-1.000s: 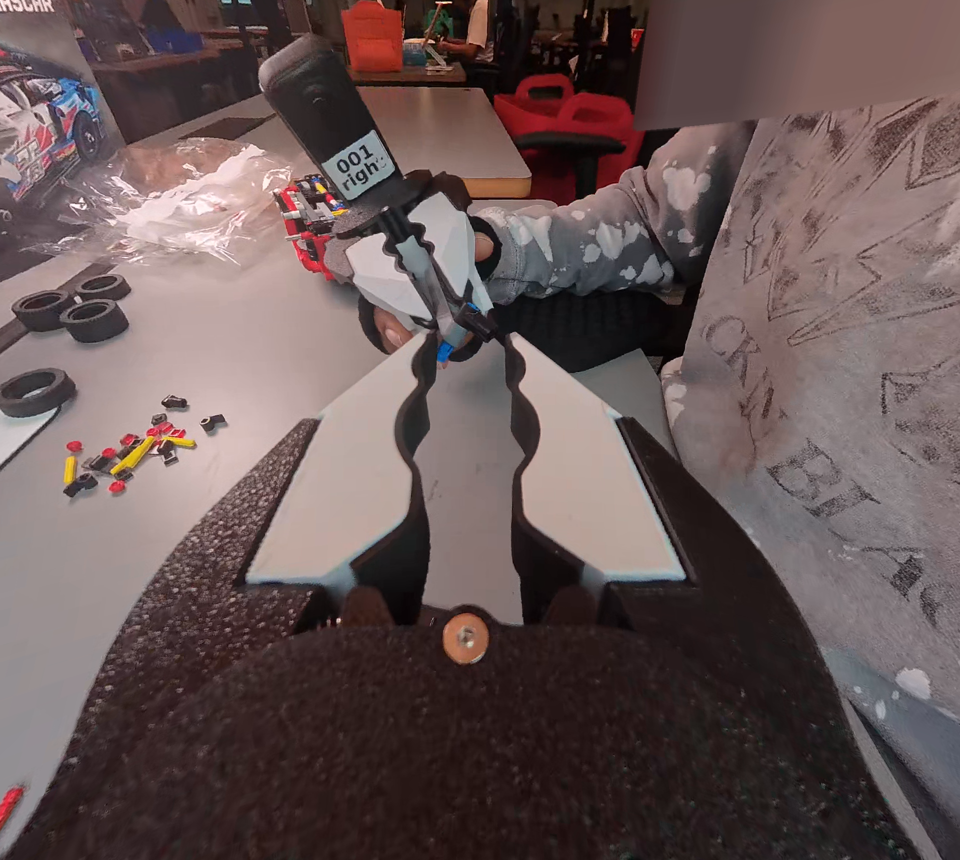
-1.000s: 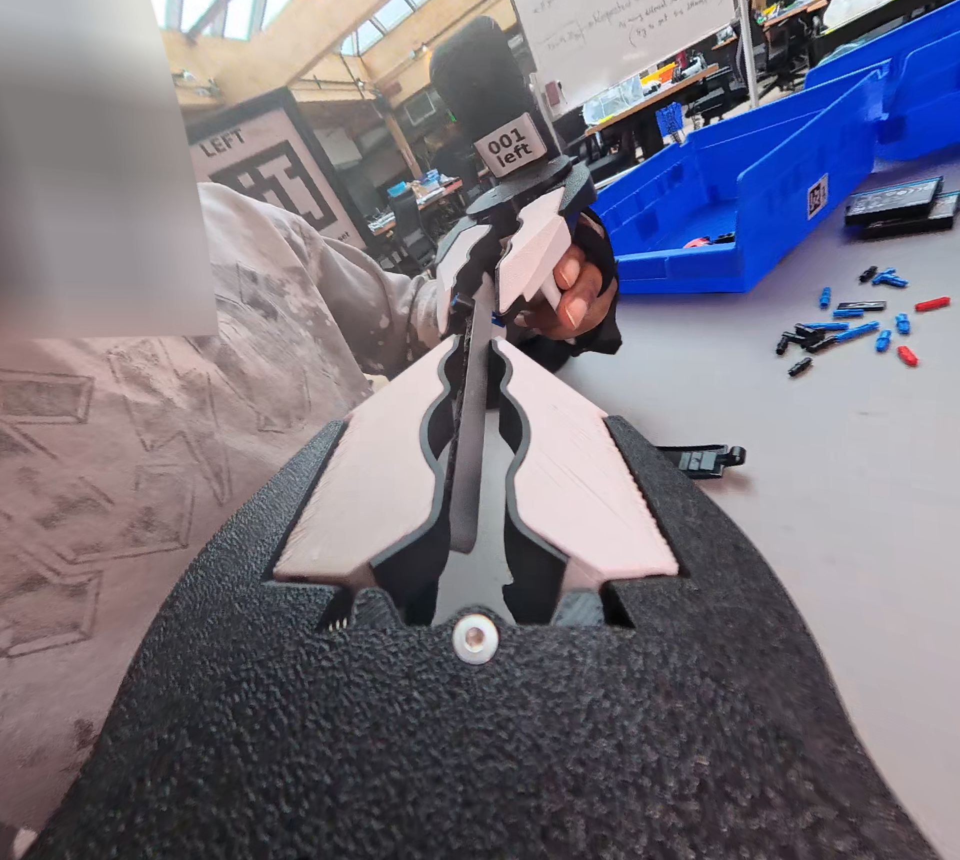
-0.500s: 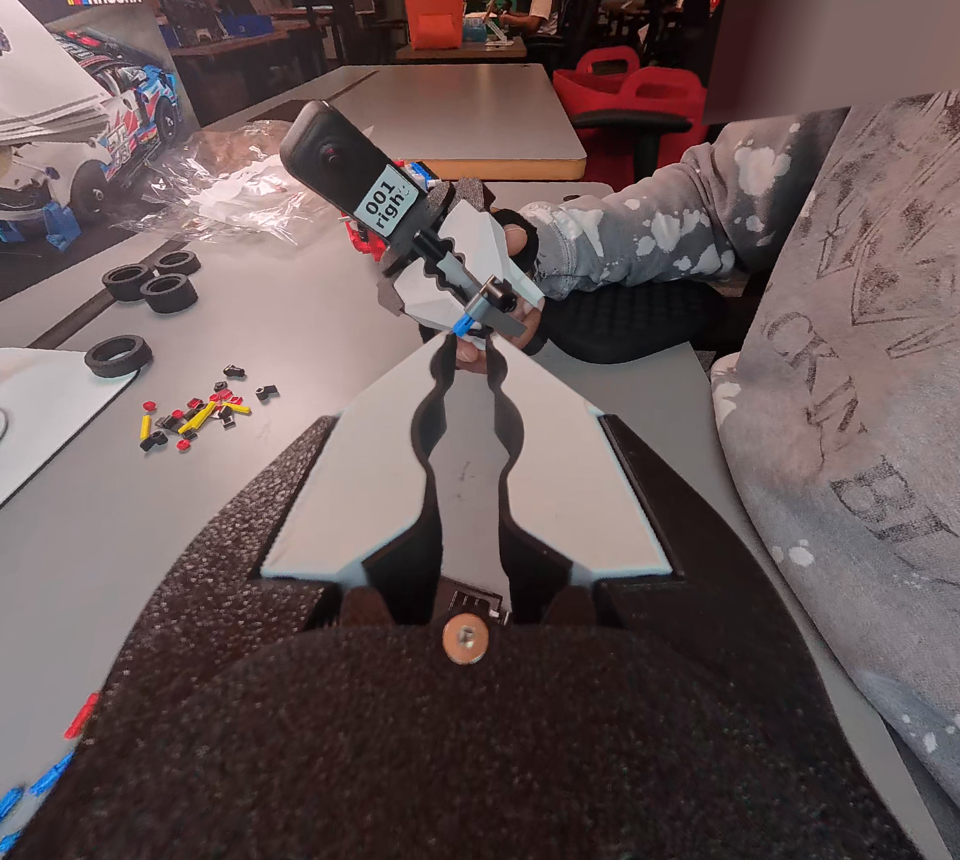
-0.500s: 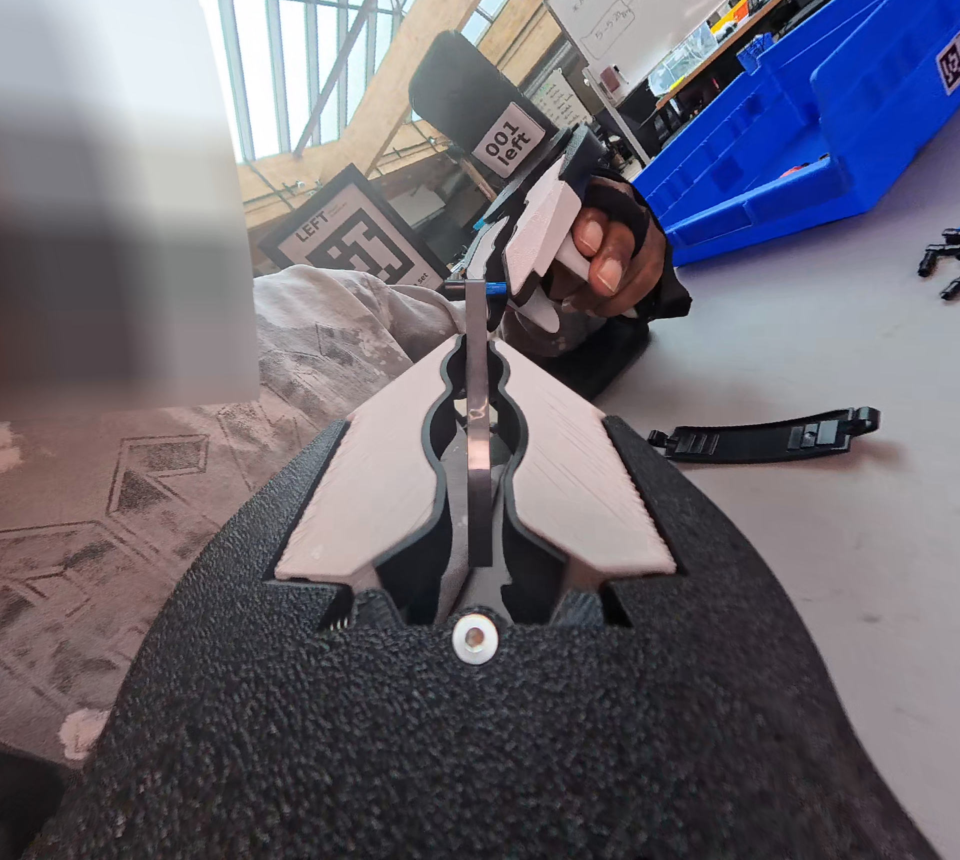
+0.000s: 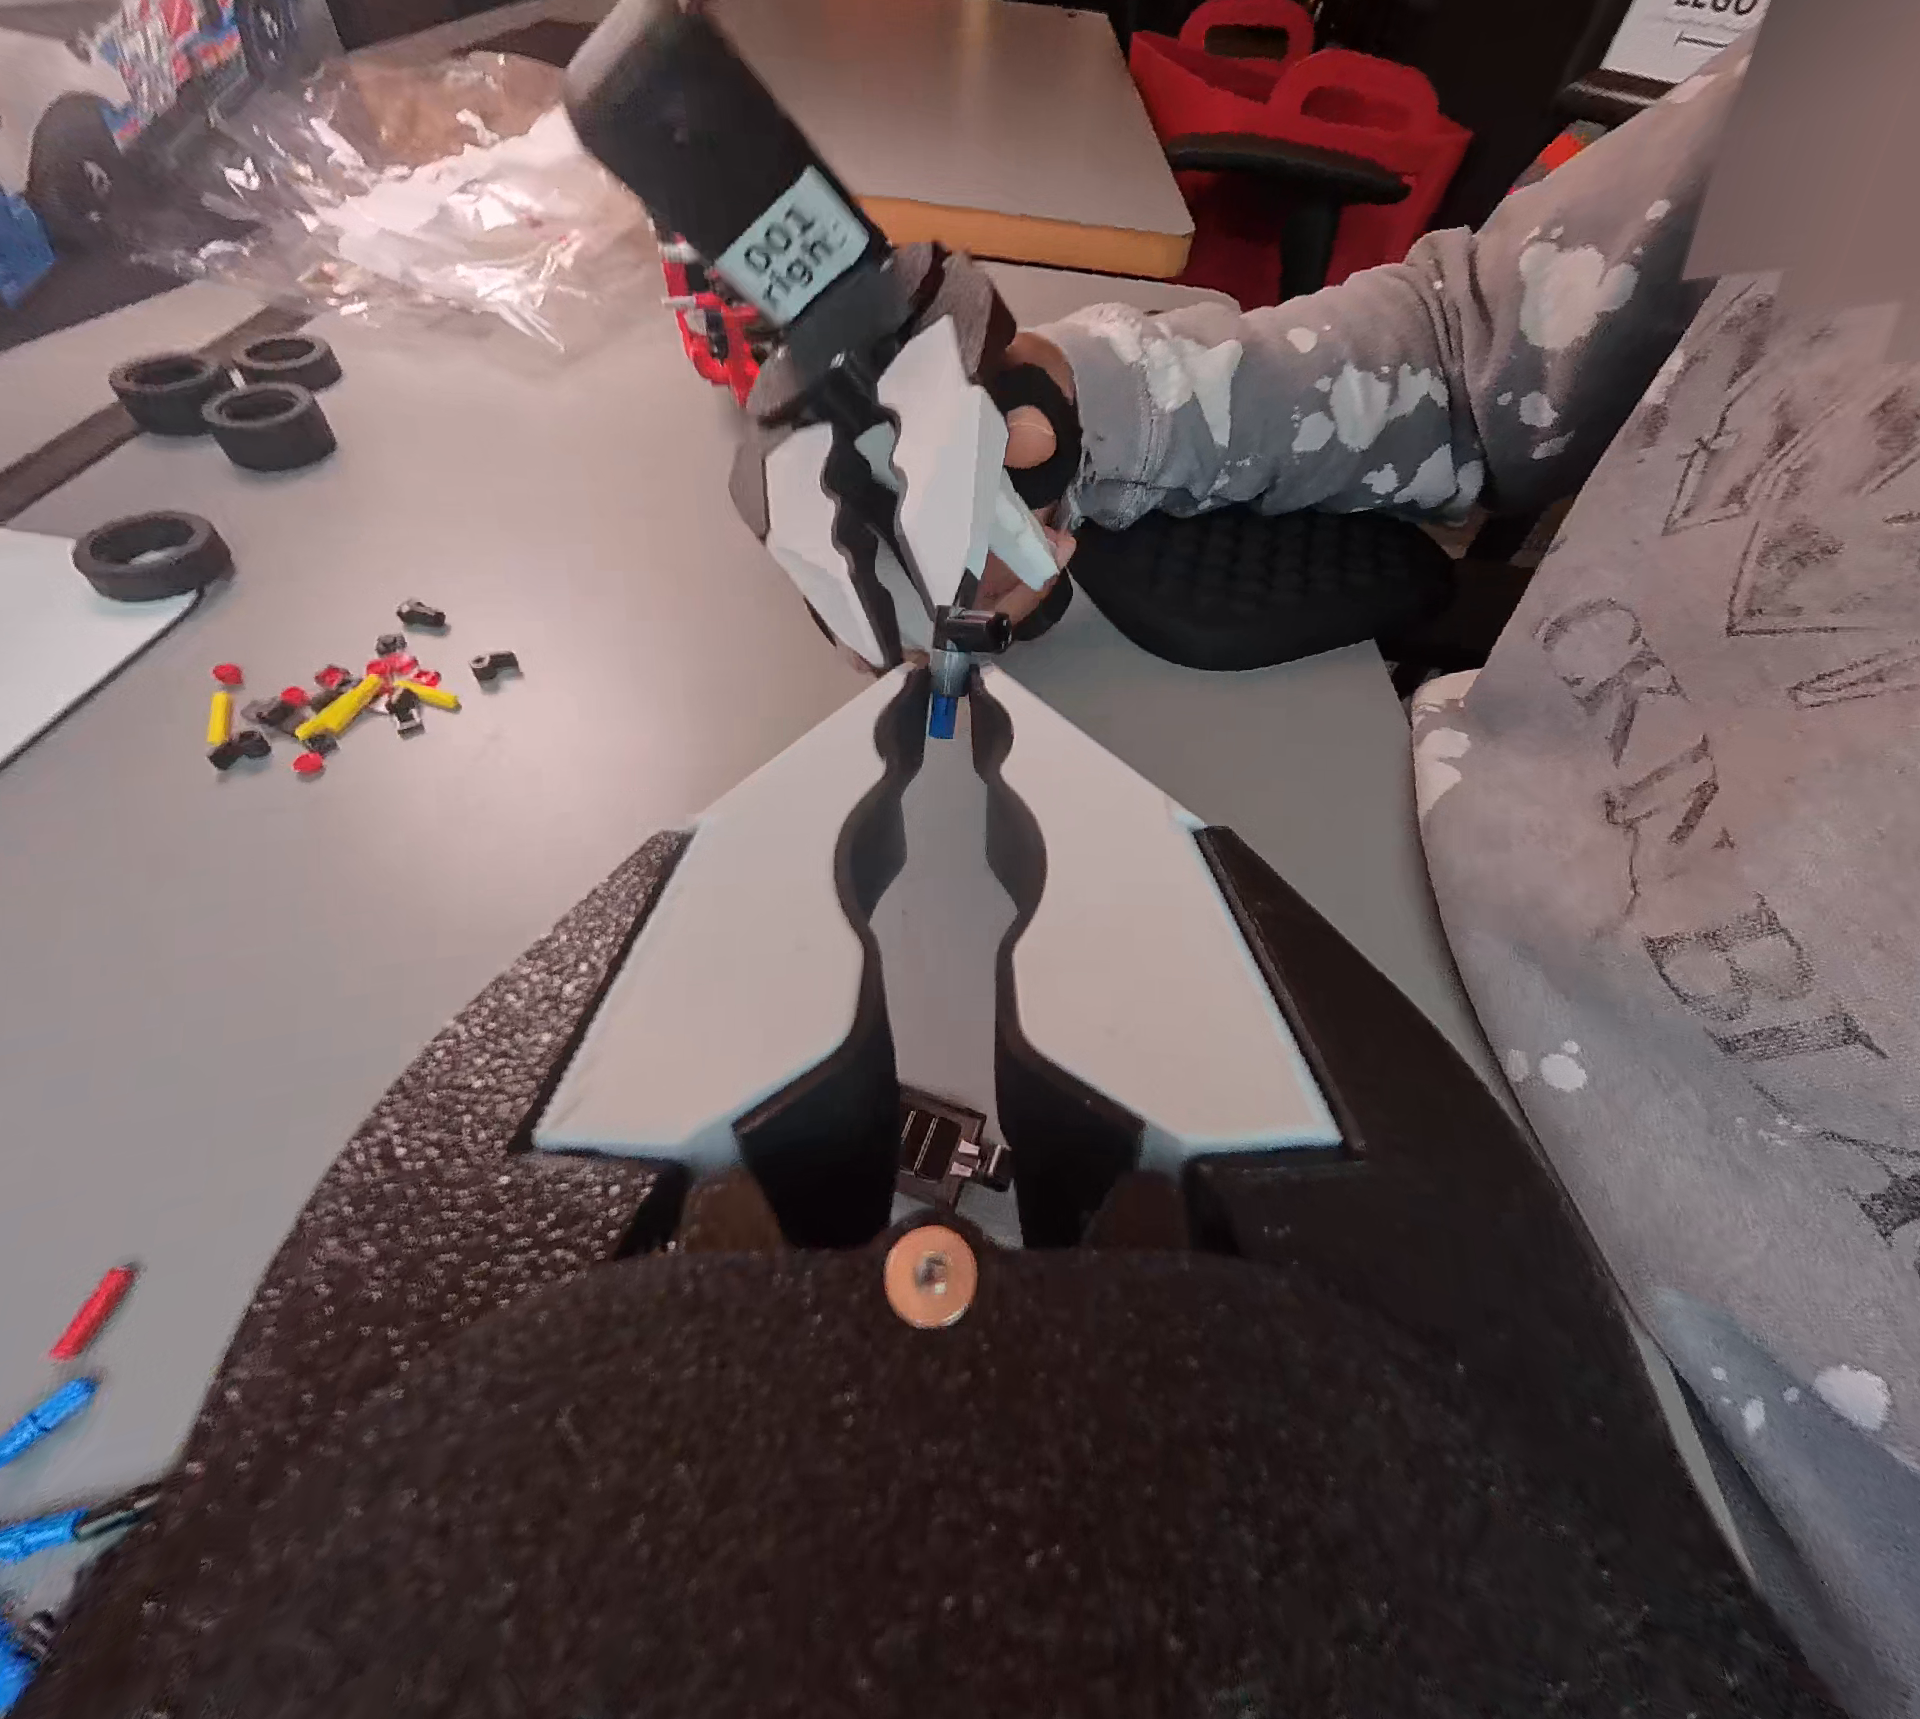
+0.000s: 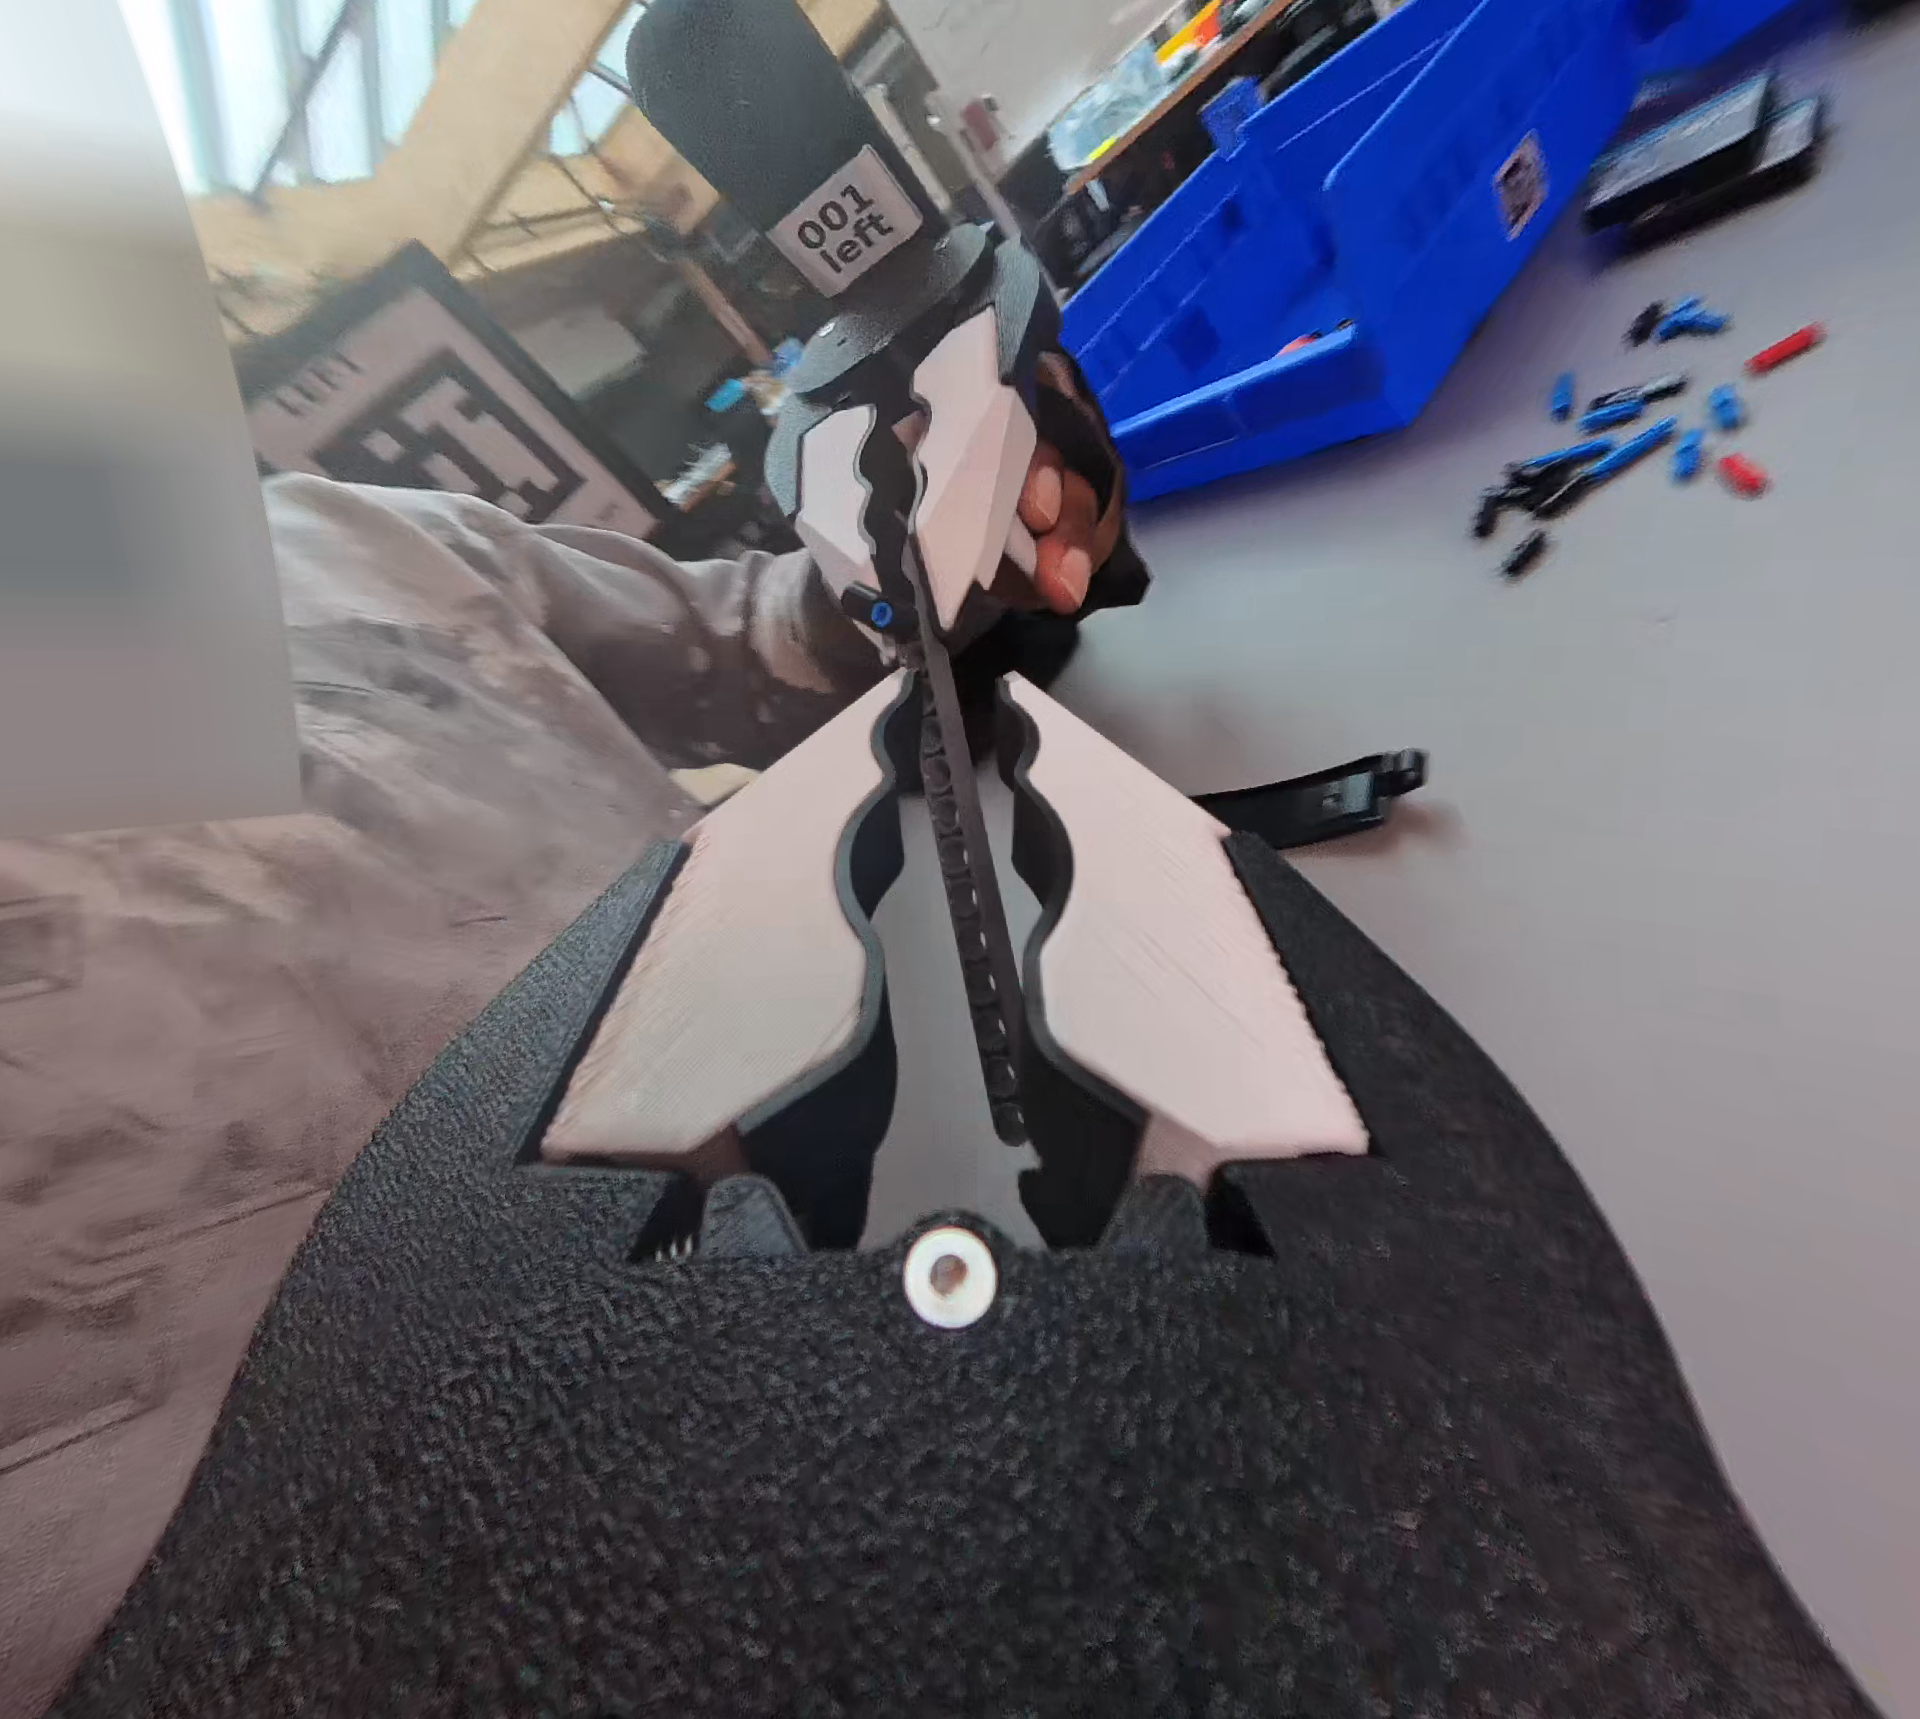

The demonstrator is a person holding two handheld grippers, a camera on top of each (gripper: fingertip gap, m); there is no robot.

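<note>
On the left of the grey surface point(image 5: 540, 838) lay three black tyres point(image 5: 268, 428) and a scatter of small yellow, red and black parts point(image 5: 332, 703), well apart from your grippers.

Your left gripper point(image 5: 940, 695) had its fingers point(image 5: 790, 890) pinched in at the tips on a blue pin point(image 5: 940, 719). The pin stood upright between the tips, and its upper end sat in a small grey-and-black connector point(image 5: 971, 630) just beyond them. I judged the pin to be light, hard and slick. With such a short shank to hold, it could easily have twisted or popped out.

Your right gripper point(image 6: 956, 682) met the left one tip to tip. Its fingers point(image 6: 1174, 973) were closed on a long black beam with holes point(image 6: 966, 890). The beam ran down the gap between the fingers, tilted a little, with its far end up at the left gripper's tips and its near end close to the hinge. It looked stiff and light, and was best taken on its flat faces, near the end being worked.

Further right on the surface lay a black strap-like part point(image 6: 1320, 802), then loose blue and red pins point(image 6: 1642, 433) and a blue bin point(image 6: 1403, 215). None of them touched either gripper.
</note>
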